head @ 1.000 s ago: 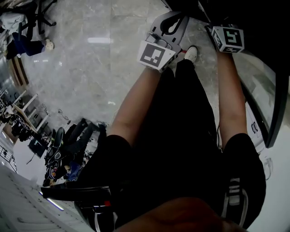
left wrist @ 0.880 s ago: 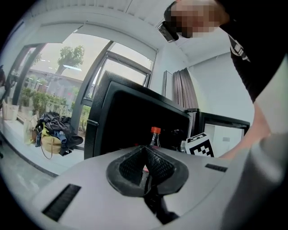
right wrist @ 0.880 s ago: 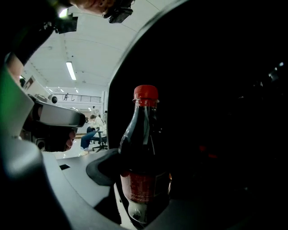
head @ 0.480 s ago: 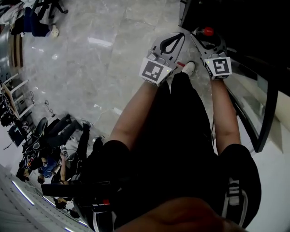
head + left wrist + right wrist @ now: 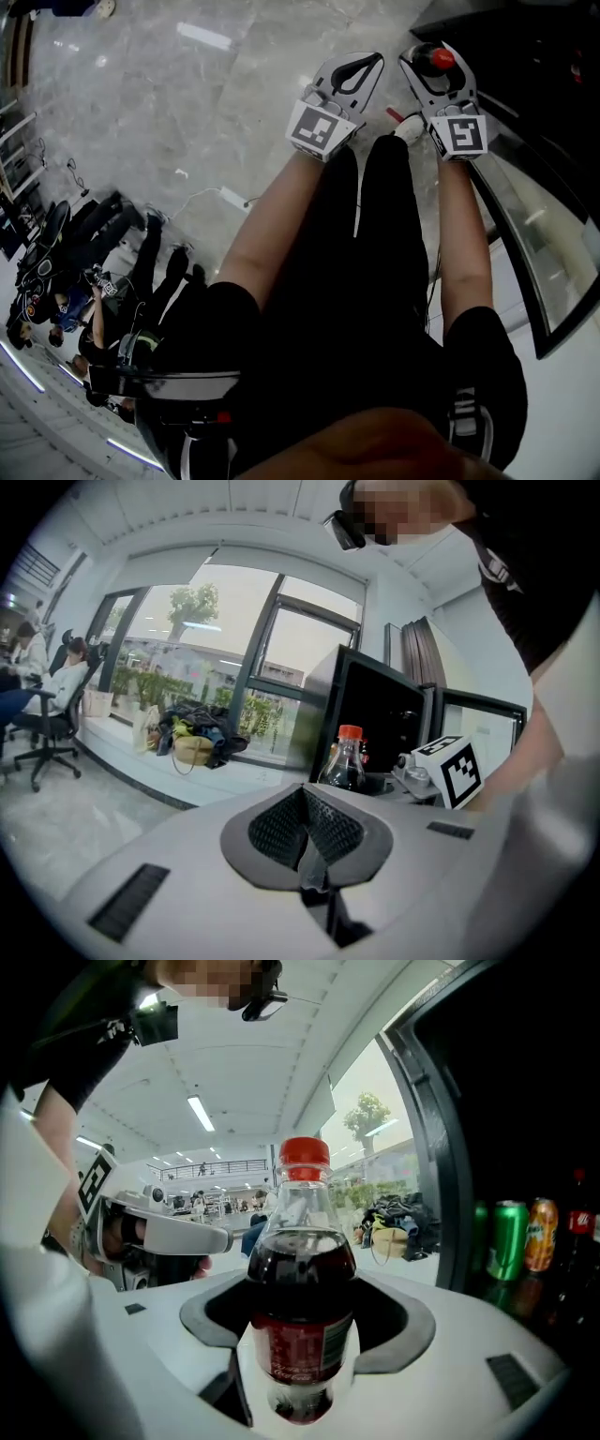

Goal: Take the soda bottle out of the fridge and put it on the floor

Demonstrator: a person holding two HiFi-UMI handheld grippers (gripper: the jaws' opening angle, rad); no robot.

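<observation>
My right gripper (image 5: 433, 61) is shut on the soda bottle (image 5: 441, 58), a clear plastic bottle of dark cola with a red cap and a red label. In the right gripper view the soda bottle (image 5: 302, 1307) stands upright between the jaws, which clamp its lower body. It hangs in the air just outside the dark fridge (image 5: 530, 37), above the grey marble floor (image 5: 187, 112). The left gripper (image 5: 361, 67) hovers beside it on the left, shut and holding nothing. From the left gripper (image 5: 305, 832) view, the soda bottle (image 5: 346, 761) shows just past the closed jaws.
The fridge's glass door (image 5: 534, 234) stands open at the right. Cans (image 5: 507, 1238) sit on a shelf inside the fridge. The person's legs and a white shoe (image 5: 410, 127) are below the grippers. A white power strip (image 5: 232, 198) with a cable lies on the floor to the left.
The right gripper has drawn back out of the dark fridge opening with the bottle, whose red cap now shows. The left gripper stayed shut beside it.
</observation>
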